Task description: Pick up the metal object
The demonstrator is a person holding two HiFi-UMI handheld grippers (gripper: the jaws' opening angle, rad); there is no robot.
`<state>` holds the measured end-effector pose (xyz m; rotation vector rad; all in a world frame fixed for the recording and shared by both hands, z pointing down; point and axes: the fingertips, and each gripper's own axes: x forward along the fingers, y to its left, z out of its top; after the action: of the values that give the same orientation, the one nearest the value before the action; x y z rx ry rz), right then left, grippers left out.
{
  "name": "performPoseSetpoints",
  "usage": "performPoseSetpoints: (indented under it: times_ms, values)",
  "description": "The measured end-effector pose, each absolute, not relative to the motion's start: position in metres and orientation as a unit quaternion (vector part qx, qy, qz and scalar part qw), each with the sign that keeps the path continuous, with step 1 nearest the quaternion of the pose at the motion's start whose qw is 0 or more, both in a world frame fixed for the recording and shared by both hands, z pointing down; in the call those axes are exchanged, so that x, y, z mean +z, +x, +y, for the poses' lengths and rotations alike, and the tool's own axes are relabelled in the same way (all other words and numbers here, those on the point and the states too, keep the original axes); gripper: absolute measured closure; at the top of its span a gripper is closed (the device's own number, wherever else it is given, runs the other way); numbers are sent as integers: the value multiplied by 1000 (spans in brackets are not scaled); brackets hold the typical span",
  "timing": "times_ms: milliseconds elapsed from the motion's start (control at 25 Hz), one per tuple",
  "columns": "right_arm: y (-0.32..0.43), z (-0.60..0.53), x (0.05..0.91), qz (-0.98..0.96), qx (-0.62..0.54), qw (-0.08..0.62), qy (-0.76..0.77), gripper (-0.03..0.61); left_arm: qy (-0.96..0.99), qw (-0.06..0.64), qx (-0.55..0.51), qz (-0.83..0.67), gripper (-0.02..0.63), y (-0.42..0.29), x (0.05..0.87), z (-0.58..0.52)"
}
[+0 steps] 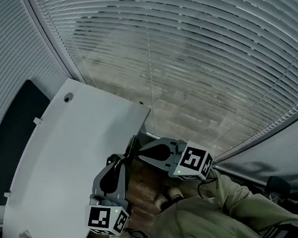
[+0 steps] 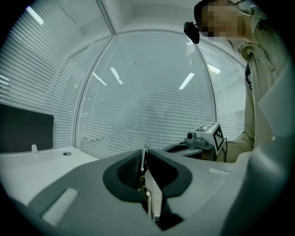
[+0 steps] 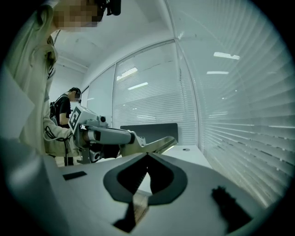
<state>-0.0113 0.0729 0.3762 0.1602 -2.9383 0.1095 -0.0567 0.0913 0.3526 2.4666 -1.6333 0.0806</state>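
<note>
Left gripper (image 2: 145,160): jaws nearly together, pinching a thin metal object (image 2: 145,151) that we see edge-on as a bright sliver between the ribbed pads. We can't tell what kind of part it is.

Right gripper (image 3: 147,156): jaws closed tip to tip, with nothing between them.

Location: the metal object is off the white table (image 1: 59,160). It's held in the air over the wood floor (image 1: 144,187), just past the table's right edge. The right gripper sits just right of the left one, and their tips are close together in the head view.

Orientation: the long axis runs along the left jaws, with the free end poking out past the tips. It points away from the person toward the window blinds (image 1: 210,47) and tilts slightly up. The flat faces lie against the pads and the thin edge faces the camera. We can't see how far it sticks out.

Risks we see:
- The pinch is on a thin, smooth piece, and only part of its length looks clamped. A quick swing or wrist roll could make it pivot in the pads or slide out forward.
- There's nothing under it but floor. If it slips, it drops out of easy reach.
- The right gripper's tips are near the protruding end. A careless move inward could knock the piece loose.
- The table's corner is just beyond the tips. Pushing forward or left could catch the free end on it and lever the piece out of the grip.

We'd call the pick done or nearly done. What's left is holding it steady.
</note>
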Motion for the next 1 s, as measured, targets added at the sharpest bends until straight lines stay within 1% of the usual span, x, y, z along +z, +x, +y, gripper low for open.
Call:
performPoseSetpoints:
  times_ms: [200, 1000]
  values:
    - [5, 69, 373, -993, 37, 91, 67, 575, 833, 81, 32, -546, 575, -46, 354, 92]
    - [15, 70, 358, -994, 30, 94, 56, 575, 824, 79, 24, -560, 575, -39, 334, 92]
